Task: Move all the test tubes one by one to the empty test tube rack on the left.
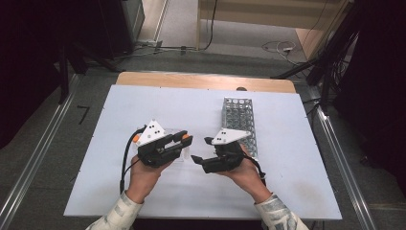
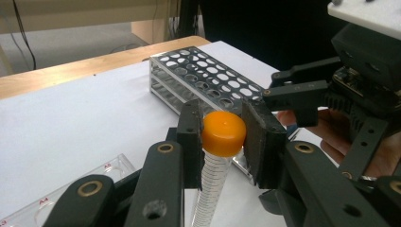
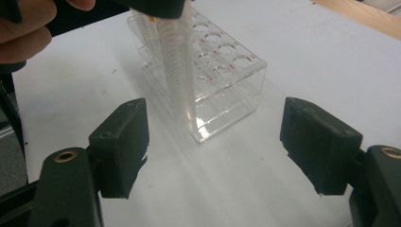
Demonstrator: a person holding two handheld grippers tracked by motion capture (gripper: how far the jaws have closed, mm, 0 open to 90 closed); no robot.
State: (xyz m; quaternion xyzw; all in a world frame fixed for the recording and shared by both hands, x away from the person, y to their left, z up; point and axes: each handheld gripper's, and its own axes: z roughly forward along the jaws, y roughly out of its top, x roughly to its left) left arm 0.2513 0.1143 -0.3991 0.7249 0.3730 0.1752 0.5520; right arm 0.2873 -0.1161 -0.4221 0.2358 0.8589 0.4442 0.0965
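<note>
Tube [image 2: 215, 182], clear ribbed plastic with a smooth orange cap [image 2: 223, 133], sits clamped between the left gripper's [image 2: 222, 137] matte pads. Right gripper [image 3: 213, 142] gapes empty nearby. Beyond: acrylic rack [image 3: 222, 90], then perforated metal rack [image 2: 203, 78].

A clear graduated tube [image 2: 210, 184] with an orange cap [image 2: 223, 133] stands upright above the clear rack [image 3: 222, 90].

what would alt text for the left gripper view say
The left gripper is shut on the orange cap of a clear graduated tube above a white table. The right gripper sits open close by, with a metal rack behind and a clear rack at lower left.
</note>
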